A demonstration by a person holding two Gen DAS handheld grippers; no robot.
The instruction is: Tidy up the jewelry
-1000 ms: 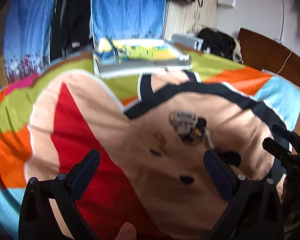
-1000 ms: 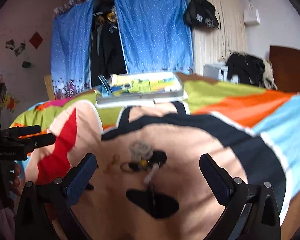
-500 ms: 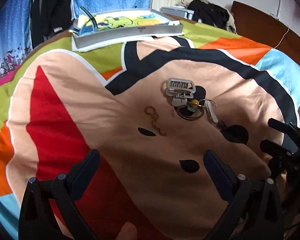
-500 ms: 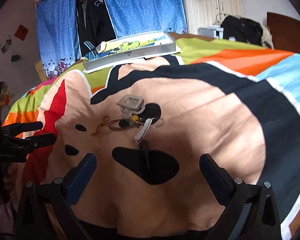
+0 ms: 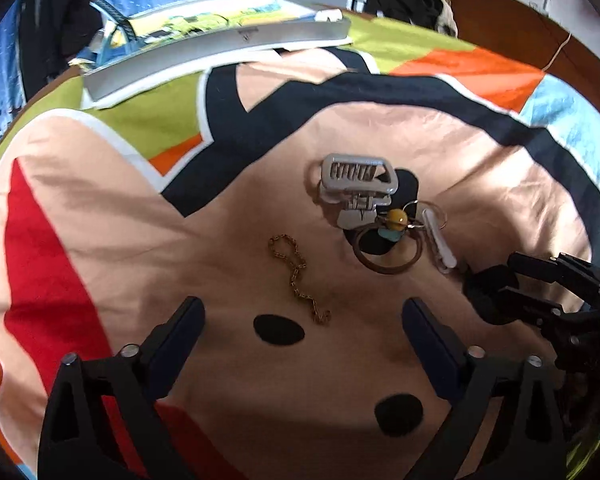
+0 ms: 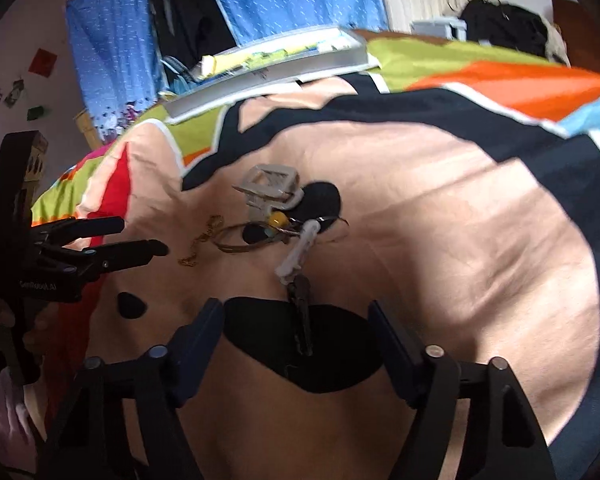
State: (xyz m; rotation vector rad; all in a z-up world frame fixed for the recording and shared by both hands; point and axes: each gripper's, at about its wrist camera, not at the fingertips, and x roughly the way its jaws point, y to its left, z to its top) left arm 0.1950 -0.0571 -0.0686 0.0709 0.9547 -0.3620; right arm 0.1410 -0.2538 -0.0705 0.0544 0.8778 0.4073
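Both jaws are closing on nothing, and the dark clip (image 6: 302,320) blends into the bedspread's (image 6: 440,208) black patch.

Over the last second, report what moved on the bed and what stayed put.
Both grippers came down closer to the bedspread. The left gripper now hangs just short of the gold chain; the right gripper straddles the dark clip. Both sets of jaws are closing, but nothing is gripped yet. The chain, grey claw clip, ring with the yellow bead and white clip lie where they were.
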